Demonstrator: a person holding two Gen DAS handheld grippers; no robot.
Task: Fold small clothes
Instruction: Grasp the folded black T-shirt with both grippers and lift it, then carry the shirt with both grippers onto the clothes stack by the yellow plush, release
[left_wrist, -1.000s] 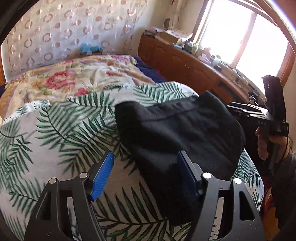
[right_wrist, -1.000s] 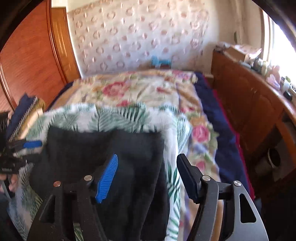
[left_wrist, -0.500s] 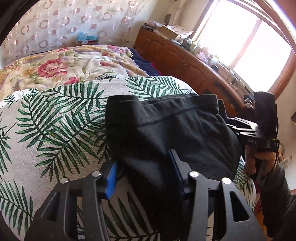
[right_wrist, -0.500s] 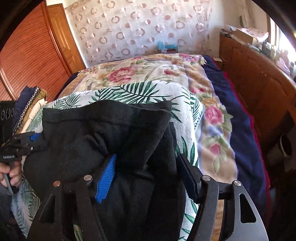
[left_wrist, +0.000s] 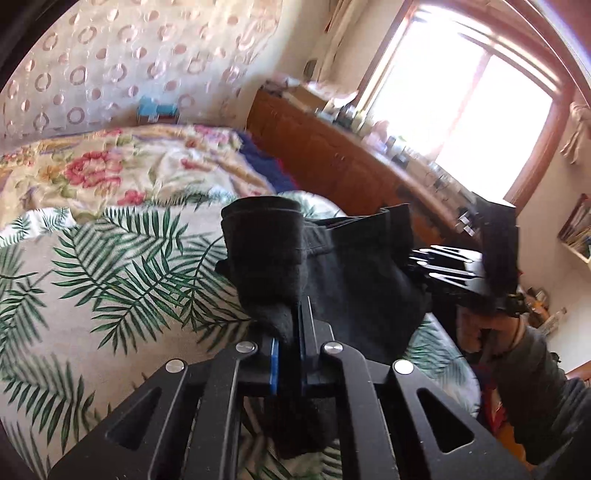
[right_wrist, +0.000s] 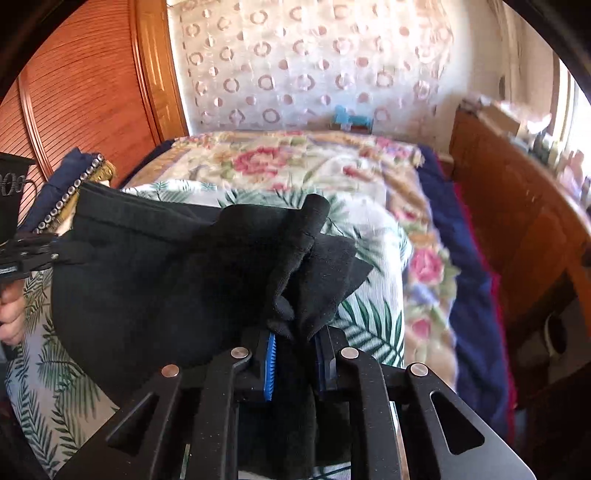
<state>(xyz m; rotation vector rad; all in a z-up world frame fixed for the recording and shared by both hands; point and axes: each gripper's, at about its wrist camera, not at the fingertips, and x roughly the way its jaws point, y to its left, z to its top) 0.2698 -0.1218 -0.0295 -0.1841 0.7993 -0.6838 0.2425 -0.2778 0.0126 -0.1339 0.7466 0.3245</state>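
Your left tongs are clamped on the black garment. Your right tongs are closing, pads pressing bunched fabric. The garment hangs lifted over the palm-print cover on the bed.

Taking the black garment as landmark: beyond it the palm-leaf spread and the floral quilt lie flat and bare up to the curtained wall, so there is room to pass there. To its right, past the bed's blue edge, the wooden cabinet with its cluttered top closes that side. To its left a stack of folded fabrics and the wooden door stand close.
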